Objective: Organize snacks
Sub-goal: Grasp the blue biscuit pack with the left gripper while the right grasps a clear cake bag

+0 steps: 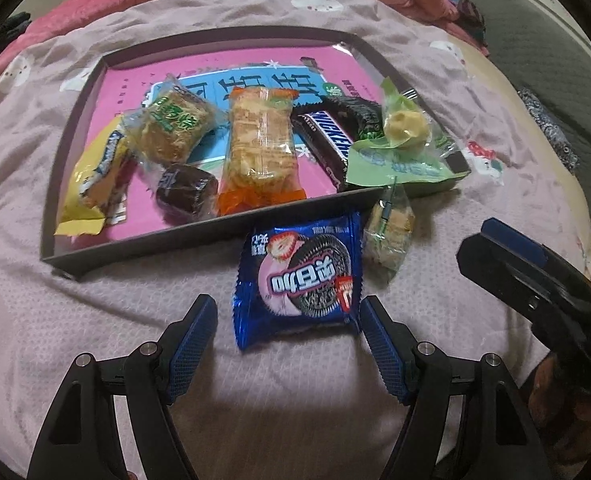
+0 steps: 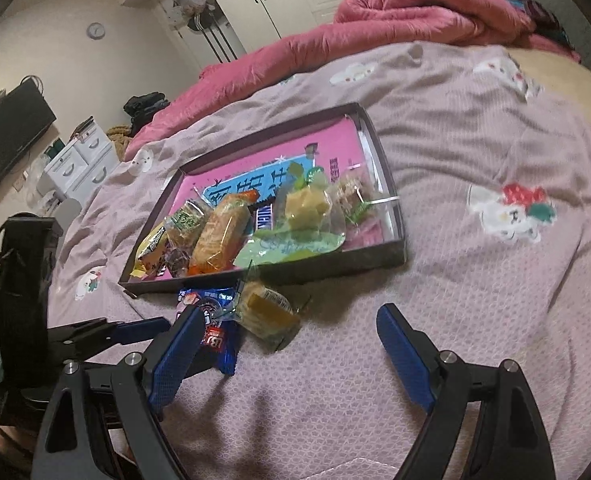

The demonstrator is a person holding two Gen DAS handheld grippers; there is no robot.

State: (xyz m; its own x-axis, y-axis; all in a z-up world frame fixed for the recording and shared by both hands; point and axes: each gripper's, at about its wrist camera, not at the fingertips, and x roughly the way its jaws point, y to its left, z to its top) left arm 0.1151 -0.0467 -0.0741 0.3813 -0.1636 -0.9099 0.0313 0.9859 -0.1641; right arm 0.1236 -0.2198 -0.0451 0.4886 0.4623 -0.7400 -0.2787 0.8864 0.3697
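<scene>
through my left gripper (image 1: 288,326) camera the jaws stand spread apart, nothing clamped; the blue oreo packet (image 1: 301,280) lies flat on the bedspread (image 1: 95,320) between the two ribbed blue pads (image 1: 193,340), its crinkled foil edges close to each pad though i cannot tell if they touch; the packet sits just outside the near wall of the tray (image 1: 143,240), apart from it; inside the tray, from the left: a yellow wrapper (image 1: 95,184), a clear-wrapped crumbly square cake (image 1: 173,128), a small dark brown round cake (image 1: 187,192), a long clear bag of pale biscuits with orange ends (image 1: 261,148), a dark snickers bar (image 1: 327,140), and a soft green pouch (image 1: 399,160) draped over the tray's right corner; a small clear-wrapped pastry (image 1: 387,232) lies on the cloth beside the oreo packet, to its right; my right gripper (image 2: 285,348) is also released, fingers wide, hovering over the dimpled pink fabric with the oreo packet (image 2: 215,320) partly behind its left pad; the tray floor is glossy pink card.
</scene>
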